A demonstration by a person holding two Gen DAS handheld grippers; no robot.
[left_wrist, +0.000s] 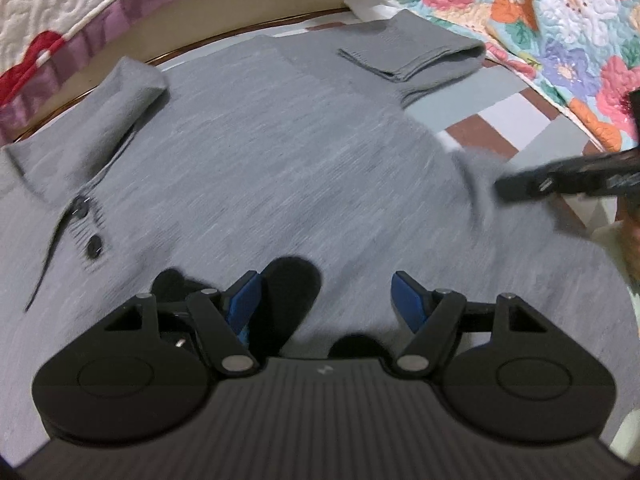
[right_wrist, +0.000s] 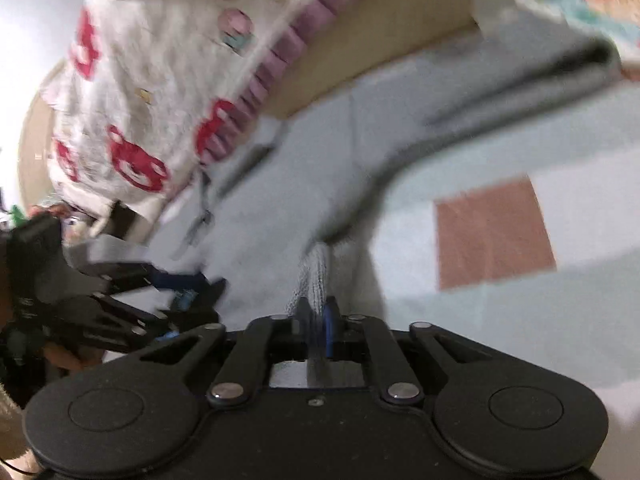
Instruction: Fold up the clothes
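Note:
A grey polo shirt [left_wrist: 260, 152] with a collar and two dark buttons lies spread on the bed, one sleeve [left_wrist: 416, 56] folded over at the far right. My left gripper [left_wrist: 324, 292] is open and empty, low over the shirt's front. My right gripper [right_wrist: 318, 312] is shut on a ribbed grey edge of the shirt [right_wrist: 316, 272] and lifts it; the cloth trails away from it. The right gripper [left_wrist: 560, 180] also shows at the right of the left wrist view. The left gripper [right_wrist: 176, 284] shows at the left of the right wrist view.
The bed sheet [right_wrist: 496, 232] has pale blue, white and brown squares. A floral quilt [left_wrist: 560, 20] lies at the far right. A white quilt with red shapes and purple trim [left_wrist: 72, 12] hangs at the far left by a beige wall [left_wrist: 248, 4].

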